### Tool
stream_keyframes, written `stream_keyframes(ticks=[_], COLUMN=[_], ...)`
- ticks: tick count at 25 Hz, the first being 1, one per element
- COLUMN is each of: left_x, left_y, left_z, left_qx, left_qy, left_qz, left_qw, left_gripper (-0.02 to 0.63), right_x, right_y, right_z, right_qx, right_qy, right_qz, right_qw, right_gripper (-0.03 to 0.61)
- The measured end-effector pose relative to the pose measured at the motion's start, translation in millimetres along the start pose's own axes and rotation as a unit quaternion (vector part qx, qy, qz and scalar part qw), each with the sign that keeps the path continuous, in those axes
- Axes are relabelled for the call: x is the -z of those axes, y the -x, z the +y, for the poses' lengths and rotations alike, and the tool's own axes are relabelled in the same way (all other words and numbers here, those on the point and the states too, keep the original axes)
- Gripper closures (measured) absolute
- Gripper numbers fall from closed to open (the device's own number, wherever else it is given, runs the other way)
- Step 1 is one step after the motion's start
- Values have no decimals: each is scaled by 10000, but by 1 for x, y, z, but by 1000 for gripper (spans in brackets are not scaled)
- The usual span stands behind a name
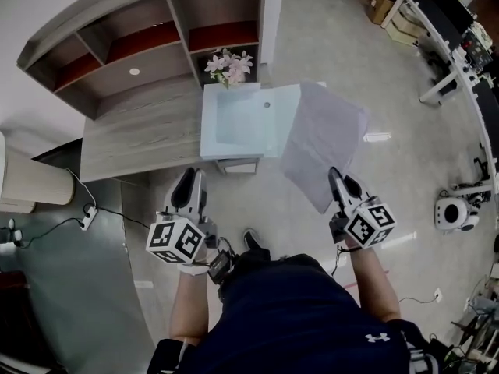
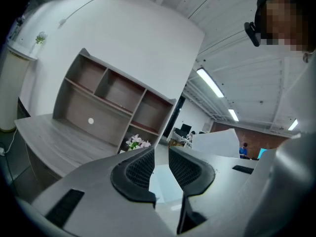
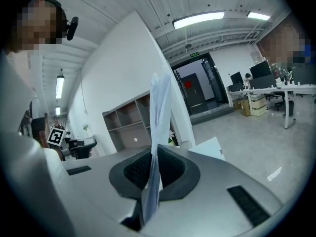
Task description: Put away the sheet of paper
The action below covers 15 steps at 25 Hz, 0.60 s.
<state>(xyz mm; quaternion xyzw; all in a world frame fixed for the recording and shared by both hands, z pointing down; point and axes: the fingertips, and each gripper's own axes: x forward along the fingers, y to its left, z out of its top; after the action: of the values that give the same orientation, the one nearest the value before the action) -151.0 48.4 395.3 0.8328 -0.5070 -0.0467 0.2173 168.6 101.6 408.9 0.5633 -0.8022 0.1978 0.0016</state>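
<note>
Right gripper view: the right gripper (image 3: 153, 174) has its jaws closed on the sheet of paper (image 3: 159, 107), which stands edge-on and rises beyond the jaw tips. The left gripper (image 2: 162, 164) is empty, its jaws a narrow gap apart. A pale-blue table (image 1: 234, 125) lies ahead of them.

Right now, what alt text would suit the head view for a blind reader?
Seen from above, the right gripper is shut on the lower corner of a sheet of paper, held up near a pale blue tabletop. The left gripper is open and empty; pink flowers stand by a wooden shelf unit.
</note>
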Motion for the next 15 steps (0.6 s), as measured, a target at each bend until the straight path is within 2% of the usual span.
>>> stream_keyframes(ticks=[8,15], left_x=[-1,8], left_y=[-13,-26], left_z=[32,52], left_qx=[80,-80], left_qy=[60,73], left_qz=[150,318], left_qw=[9998,9994], left_gripper=[515,515], right_x=[11,19], right_y=[-34,-65], right_z=[7,4], right_qx=[104,-36], right_qy=[-78,-169], right_qz=[175,316], right_qw=[9998,9994], right_gripper=[565,565])
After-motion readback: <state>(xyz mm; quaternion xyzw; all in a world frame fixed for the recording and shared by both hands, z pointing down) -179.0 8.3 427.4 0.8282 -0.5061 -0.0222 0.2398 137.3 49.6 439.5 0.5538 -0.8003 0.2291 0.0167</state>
